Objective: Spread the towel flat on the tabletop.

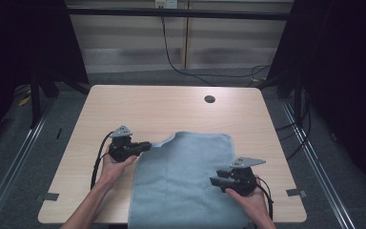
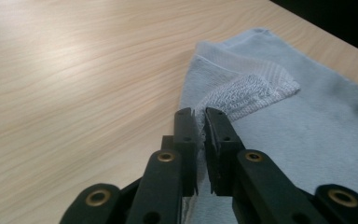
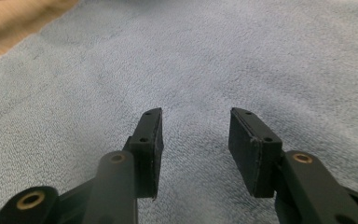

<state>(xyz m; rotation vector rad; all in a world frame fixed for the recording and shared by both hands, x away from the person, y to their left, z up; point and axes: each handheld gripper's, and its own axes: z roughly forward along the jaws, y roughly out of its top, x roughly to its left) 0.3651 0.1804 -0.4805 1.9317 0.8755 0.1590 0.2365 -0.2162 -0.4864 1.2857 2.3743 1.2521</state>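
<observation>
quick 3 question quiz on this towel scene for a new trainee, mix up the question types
1. True or false: the left gripper has its jaws closed on the edge of the blue towel.
2. How do the jaws of the right gripper stand? A) clamped on a towel corner B) apart over the flat towel, nothing between them C) closed on the table edge
3. Fill in: the towel corner nearest the left gripper is ____ over onto the towel, showing its woven band.

Key
1. True. The left gripper view shows a thin fold of cloth pinched between the pads.
2. B.
3. Folded. The towel lies on the wooden table.
</observation>
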